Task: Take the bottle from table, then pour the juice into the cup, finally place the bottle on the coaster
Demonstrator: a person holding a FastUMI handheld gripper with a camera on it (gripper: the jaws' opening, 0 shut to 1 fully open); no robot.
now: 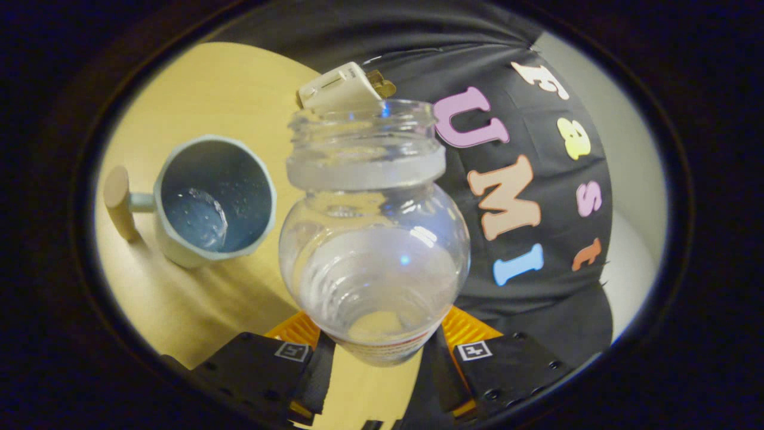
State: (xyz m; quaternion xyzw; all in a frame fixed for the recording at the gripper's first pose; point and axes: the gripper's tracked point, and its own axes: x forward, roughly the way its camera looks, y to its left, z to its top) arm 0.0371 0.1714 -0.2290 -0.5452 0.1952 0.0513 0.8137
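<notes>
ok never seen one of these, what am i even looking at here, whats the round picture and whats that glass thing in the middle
This is no robot arm. A person carries a hand-held gripper with two fingers, and a wide-angle camera on it looks forward along them, which is why the picture is round and bent. The fingers show at the bottom, closed on the base of a clear bottle. Its cap is off and some clear liquid sits inside. Beside the bottle, on the wooden table, stands a pale cup with a wooden handle; it holds a little liquid. Beyond the bottle's mouth lies a small white object I cannot identify.
</notes>
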